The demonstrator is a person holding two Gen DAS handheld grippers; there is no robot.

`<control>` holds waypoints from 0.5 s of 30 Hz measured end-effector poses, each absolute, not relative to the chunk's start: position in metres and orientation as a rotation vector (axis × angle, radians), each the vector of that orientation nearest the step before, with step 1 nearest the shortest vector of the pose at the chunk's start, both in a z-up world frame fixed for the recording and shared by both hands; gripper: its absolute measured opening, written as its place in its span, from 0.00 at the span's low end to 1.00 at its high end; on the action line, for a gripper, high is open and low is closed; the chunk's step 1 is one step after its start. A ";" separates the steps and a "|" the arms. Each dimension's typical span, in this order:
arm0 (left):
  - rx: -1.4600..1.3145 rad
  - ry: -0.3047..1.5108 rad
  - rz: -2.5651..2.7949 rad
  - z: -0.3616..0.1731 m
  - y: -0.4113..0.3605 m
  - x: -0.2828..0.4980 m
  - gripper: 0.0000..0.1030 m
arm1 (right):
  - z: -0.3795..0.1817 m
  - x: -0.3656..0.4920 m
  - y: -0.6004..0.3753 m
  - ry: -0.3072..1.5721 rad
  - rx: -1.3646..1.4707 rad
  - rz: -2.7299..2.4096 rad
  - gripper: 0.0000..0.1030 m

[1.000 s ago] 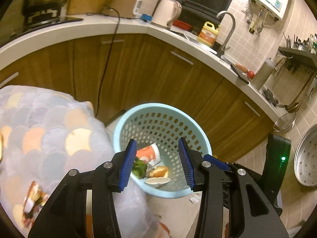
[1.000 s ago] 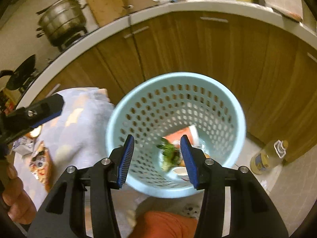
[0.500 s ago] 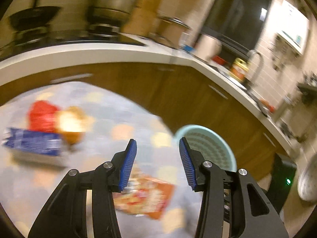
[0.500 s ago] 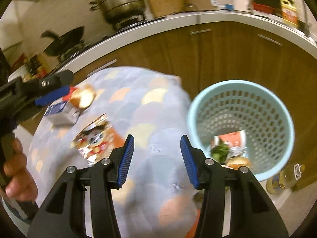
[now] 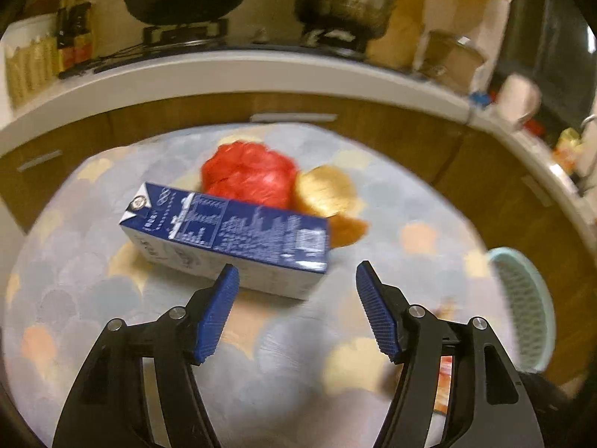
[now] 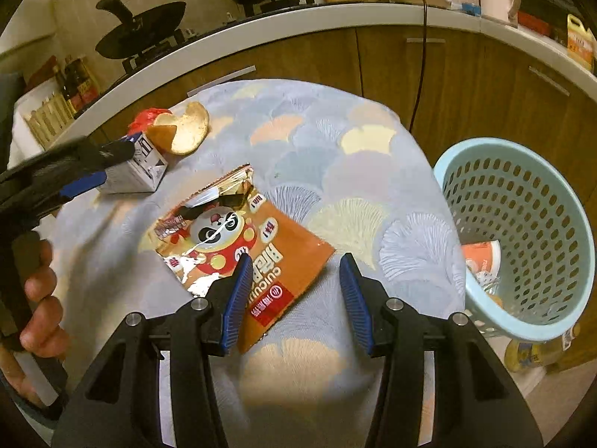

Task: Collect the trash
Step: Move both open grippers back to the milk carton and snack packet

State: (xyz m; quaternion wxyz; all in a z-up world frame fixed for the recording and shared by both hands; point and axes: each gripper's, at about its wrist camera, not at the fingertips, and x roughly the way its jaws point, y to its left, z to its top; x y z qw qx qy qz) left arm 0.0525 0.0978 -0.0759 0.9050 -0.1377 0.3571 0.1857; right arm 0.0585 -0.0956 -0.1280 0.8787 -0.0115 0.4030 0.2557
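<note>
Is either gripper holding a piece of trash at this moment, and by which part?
Nothing is held. The left gripper is open before the blue carton; the right gripper is open above the orange snack bag.

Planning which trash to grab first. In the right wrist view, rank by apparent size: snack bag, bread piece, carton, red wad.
1. Snack bag, largest.
2. Bread piece and carton: unsure, since the left gripper hides part of the carton.
3. Red wad, smallest, mostly hidden.
</note>
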 end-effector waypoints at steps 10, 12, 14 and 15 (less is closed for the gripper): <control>-0.252 0.766 0.543 -0.085 0.122 0.038 0.62 | -0.129 0.058 -0.094 0.820 -0.040 0.548 0.49; -0.276 0.753 0.549 -0.082 0.134 0.019 0.62 | -0.128 0.058 -0.094 0.821 -0.040 0.551 0.49; -0.300 0.751 0.573 -0.081 0.147 0.004 0.62 | -0.129 0.058 -0.094 0.821 -0.037 0.551 0.49; -0.319 0.747 0.587 -0.081 0.155 -0.005 0.62 | -0.129 0.058 -0.094 0.821 -0.037 0.551 0.49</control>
